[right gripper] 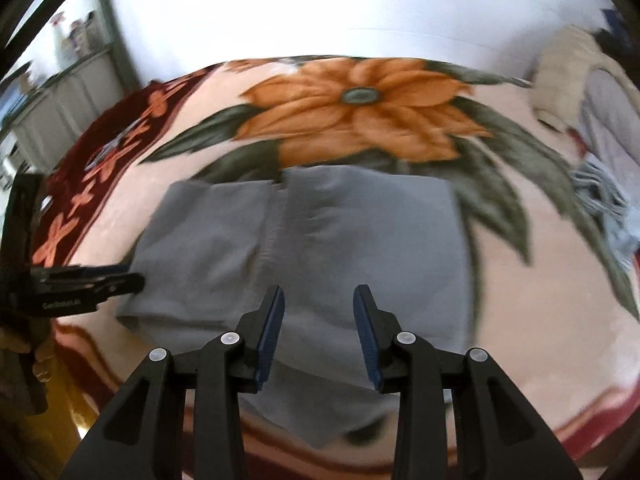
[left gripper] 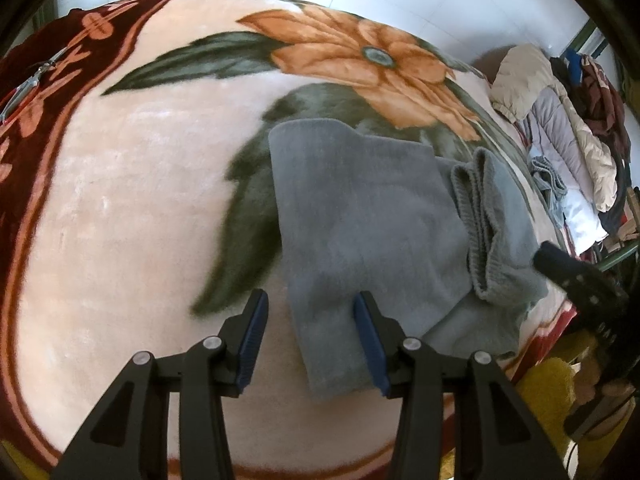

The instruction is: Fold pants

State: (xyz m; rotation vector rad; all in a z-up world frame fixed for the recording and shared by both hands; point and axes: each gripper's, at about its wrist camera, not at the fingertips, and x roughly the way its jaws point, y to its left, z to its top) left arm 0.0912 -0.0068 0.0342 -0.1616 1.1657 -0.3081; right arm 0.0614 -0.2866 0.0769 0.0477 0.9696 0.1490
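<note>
A: Where do the pants (left gripper: 368, 216) lie?

B: The gray pants sit folded on the flowered blanket (left gripper: 120, 200), right of center in the left wrist view. Their ribbed waistband (left gripper: 476, 224) is bunched up at the right side of the frame. In the right wrist view the pants (right gripper: 304, 240) fill the middle, just below the big orange flower (right gripper: 360, 112).

A: And the tongs?

B: The left gripper (left gripper: 310, 344) stands with its jaws spread apart, holding nothing; the near end of the pants lies between and below its blue pads (left gripper: 370, 344). The right gripper (right gripper: 318, 336) is also spread wide and empty, hovering over the cloth.

A: Anything else around?

B: A pile of jackets (left gripper: 560, 120) lies at the right edge, and scissors (left gripper: 28, 84) rest on the dark red border at upper left.
</note>
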